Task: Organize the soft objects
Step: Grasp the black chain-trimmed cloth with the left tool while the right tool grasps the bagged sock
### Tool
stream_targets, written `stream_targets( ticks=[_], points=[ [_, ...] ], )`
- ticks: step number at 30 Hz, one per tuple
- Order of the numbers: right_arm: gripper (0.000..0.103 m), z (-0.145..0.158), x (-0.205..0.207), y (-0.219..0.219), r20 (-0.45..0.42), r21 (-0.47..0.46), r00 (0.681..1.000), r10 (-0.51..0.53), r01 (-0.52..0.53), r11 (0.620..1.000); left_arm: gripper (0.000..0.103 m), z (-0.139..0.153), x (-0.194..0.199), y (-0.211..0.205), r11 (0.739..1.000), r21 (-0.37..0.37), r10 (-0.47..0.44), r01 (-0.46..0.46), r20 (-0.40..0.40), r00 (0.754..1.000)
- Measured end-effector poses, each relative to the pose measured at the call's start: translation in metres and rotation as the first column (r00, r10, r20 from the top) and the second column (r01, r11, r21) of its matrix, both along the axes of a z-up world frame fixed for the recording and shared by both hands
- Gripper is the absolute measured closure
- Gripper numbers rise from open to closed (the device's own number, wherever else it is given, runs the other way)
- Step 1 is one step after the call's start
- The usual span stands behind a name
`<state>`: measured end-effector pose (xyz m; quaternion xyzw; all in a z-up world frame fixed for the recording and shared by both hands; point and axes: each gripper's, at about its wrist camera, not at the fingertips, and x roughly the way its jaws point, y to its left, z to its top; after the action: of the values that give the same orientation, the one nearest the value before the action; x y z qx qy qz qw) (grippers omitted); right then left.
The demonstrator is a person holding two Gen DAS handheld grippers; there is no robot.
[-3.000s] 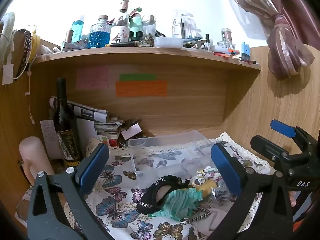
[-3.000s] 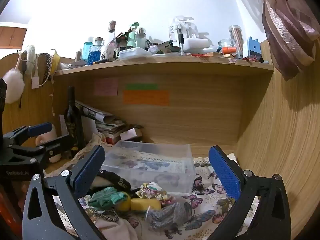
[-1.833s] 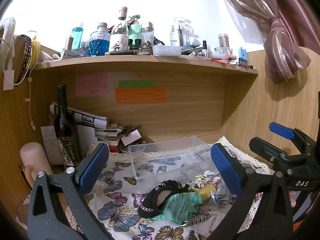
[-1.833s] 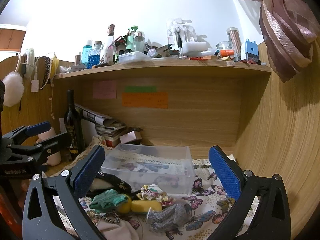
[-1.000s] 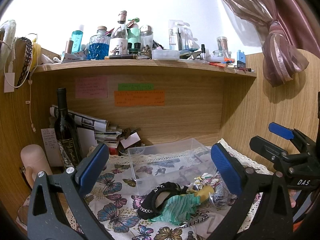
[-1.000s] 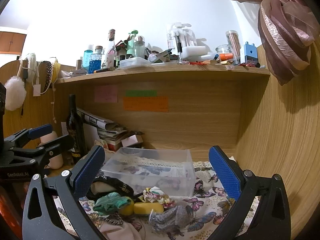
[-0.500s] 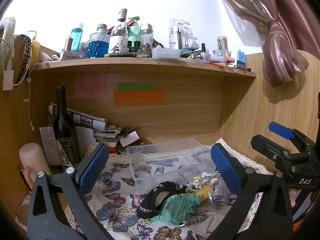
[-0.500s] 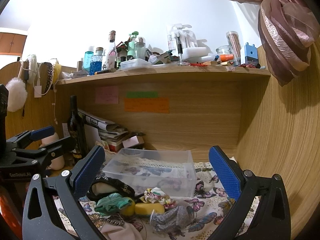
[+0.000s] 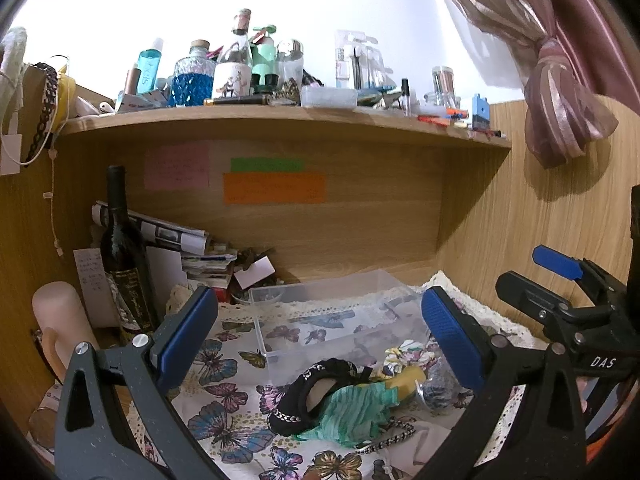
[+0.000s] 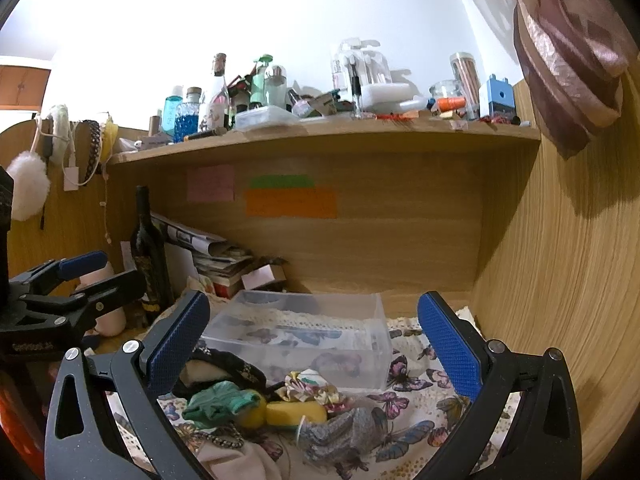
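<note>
Right wrist view: scrunchie pile (image 10: 280, 404) low between wide-spread right gripper (image 10: 312, 344) fingers.

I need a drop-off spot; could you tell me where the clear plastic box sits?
The clear plastic box sits mid-desk on the butterfly cloth, just behind the pile of soft items.

Left gripper (image 9: 320, 332) was held level, jaws spread wide, nothing between the blue pads (image 9: 188, 330). Right gripper (image 10: 314, 340) likewise level, jaws wide, nothing gripped, just beside the left.
</note>
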<state>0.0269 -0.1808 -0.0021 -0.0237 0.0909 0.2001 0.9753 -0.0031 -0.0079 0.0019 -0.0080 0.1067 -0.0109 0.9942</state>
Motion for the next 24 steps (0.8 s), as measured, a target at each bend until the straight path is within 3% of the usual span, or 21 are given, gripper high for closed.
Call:
stream_targets(
  ticks=[11, 13, 15, 24],
  points=[
    [0.000, -0.047, 0.034, -0.014, -0.189, -0.060, 0.982, -0.029, 0.018, 0.998, 0.000, -0.048, 0.032, 0.018, 0.999, -0.048, -0.029, 0.020, -0.195, 0.980],
    [0.000, -0.057, 0.039, -0.017, -0.224, -0.066, 0.974, -0.029, 0.015, 0.998, 0.007, -0.055, 0.036, 0.023, 0.998, -0.057, -0.026, 0.014, -0.217, 0.976],
    [0.000, -0.065, 0.044, -0.019, -0.255, -0.068, 0.967, -0.028, 0.011, 0.998, 0.021, -0.062, 0.041, 0.027, 0.998, -0.064, -0.024, 0.008, -0.250, 0.968],
    [0.021, -0.105, 0.071, -0.024, -0.429, -0.075, 0.903, -0.009, -0.026, 0.997, 0.031, -0.084, 0.061, 0.038, 0.994, -0.110, -0.026, -0.012, -0.342, 0.939]
  ],
)
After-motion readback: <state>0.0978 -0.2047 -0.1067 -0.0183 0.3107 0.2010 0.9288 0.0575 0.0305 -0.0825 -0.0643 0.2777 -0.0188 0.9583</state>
